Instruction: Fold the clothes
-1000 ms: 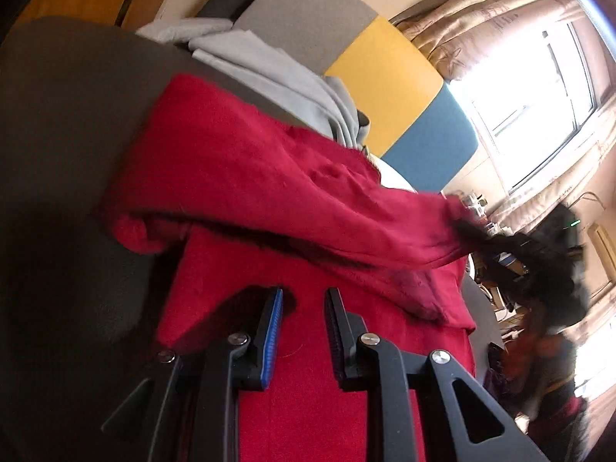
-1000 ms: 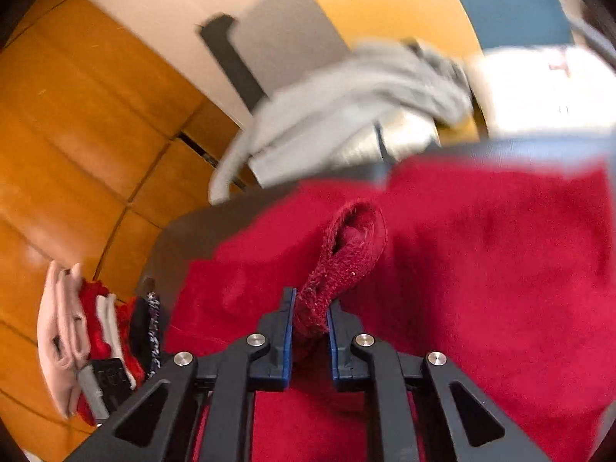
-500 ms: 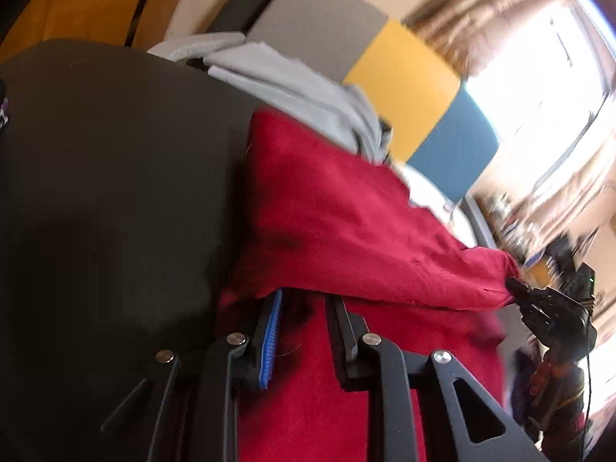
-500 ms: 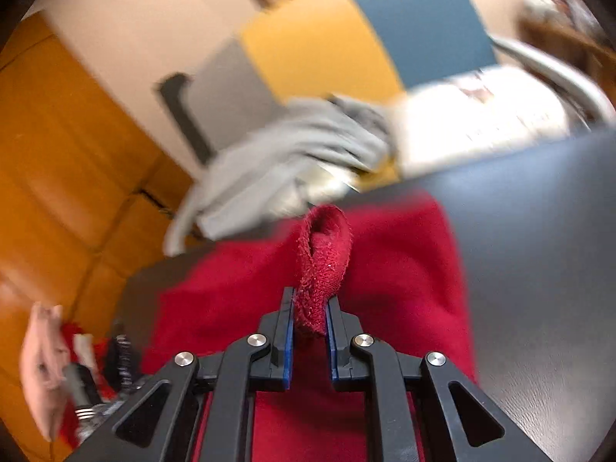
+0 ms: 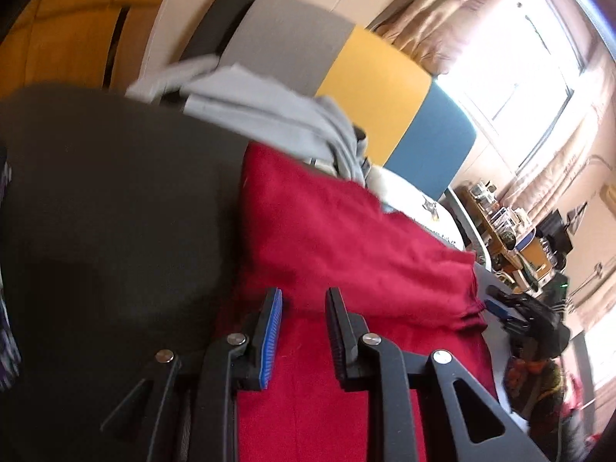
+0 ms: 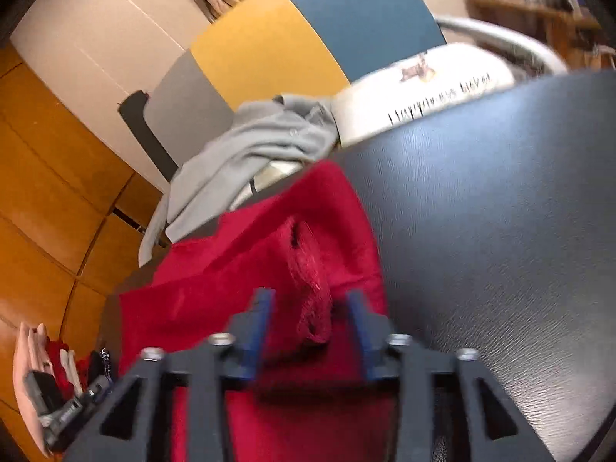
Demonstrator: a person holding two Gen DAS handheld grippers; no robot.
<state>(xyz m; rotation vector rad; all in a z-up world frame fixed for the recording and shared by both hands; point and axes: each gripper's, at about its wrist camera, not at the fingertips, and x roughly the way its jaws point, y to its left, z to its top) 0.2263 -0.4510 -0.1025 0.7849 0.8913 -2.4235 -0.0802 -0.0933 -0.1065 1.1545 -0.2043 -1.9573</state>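
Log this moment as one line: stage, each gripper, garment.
stage: sleeve fold released | right gripper: jaws just opened, red cuff loose between them | left gripper: open over red garment | surface: dark table

Both wrist views look steeply down, close over one red garment [image 5: 338, 231].

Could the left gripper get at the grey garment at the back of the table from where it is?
Probably yes. The left gripper hangs open over the red garment, and the grey garment lies just beyond it in a heap, nothing standing between them.
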